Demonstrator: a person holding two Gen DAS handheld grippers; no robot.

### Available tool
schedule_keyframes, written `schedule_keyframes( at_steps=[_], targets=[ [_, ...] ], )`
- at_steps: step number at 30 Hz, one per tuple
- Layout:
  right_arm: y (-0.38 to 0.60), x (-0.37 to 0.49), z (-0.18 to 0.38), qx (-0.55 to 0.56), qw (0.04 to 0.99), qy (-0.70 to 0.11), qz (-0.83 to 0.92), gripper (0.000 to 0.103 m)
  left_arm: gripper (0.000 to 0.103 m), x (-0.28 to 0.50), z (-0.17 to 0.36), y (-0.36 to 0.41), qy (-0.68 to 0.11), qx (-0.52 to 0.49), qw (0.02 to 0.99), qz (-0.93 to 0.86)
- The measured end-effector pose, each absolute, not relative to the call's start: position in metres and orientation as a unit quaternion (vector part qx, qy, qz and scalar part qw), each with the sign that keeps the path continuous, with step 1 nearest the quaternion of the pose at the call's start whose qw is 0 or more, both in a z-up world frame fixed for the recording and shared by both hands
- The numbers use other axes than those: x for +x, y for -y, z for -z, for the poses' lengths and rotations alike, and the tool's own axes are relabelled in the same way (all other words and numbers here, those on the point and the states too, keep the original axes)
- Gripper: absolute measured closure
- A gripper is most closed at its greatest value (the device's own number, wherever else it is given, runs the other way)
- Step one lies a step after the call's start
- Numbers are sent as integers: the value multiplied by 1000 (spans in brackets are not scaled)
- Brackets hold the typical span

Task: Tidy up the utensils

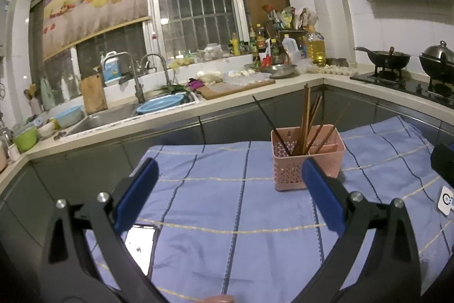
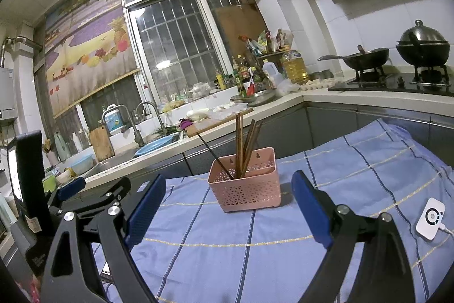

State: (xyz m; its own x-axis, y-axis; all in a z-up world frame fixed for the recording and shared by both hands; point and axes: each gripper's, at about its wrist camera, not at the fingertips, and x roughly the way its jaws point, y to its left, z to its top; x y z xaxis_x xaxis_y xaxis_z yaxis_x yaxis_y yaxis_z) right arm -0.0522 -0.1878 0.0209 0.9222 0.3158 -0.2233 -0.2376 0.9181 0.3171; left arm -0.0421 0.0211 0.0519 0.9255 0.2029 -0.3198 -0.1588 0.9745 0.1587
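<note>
Both grippers spread wide, nothing held: left gripper (image 1: 229,186), right gripper (image 2: 228,203), hovering over the blue checked cloth (image 1: 255,246). Pink basket (image 2: 245,186) sits mid-table just beyond the tips, chopsticks (image 2: 239,144) standing inside, leaning. Basket: perforated plastic, boxy, probably light, may slide on cloth. Chopsticks: thin, stiff, smooth wood, one dark; likely best pinched at upper shafts. White puck (image 2: 430,217) near right.

No writing can be read anywhere in either view. The labels on the bottles (image 1: 261,43) lined up on the counter in the upper middle of the frame are too small and blurred to make out. The lit phone screen (image 1: 140,246) at lower left shows no legible characters either.
</note>
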Motion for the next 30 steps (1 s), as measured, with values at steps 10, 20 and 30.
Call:
schedule_keyframes(
  at_steps=[10, 20, 30],
  targets=[
    [188, -51, -21, 144, 970, -136, -142, 14, 6, -40, -47, -22, -180, 67, 977, -95],
    [189, -55, -22, 145, 970, -136, -142, 14, 6, -34, -44, -26, -190, 66, 975, -97],
    [190, -57, -22, 147, 969, -137, -141, 14, 6, -33, -39, -25, -192, 66, 975, -95]
  ],
)
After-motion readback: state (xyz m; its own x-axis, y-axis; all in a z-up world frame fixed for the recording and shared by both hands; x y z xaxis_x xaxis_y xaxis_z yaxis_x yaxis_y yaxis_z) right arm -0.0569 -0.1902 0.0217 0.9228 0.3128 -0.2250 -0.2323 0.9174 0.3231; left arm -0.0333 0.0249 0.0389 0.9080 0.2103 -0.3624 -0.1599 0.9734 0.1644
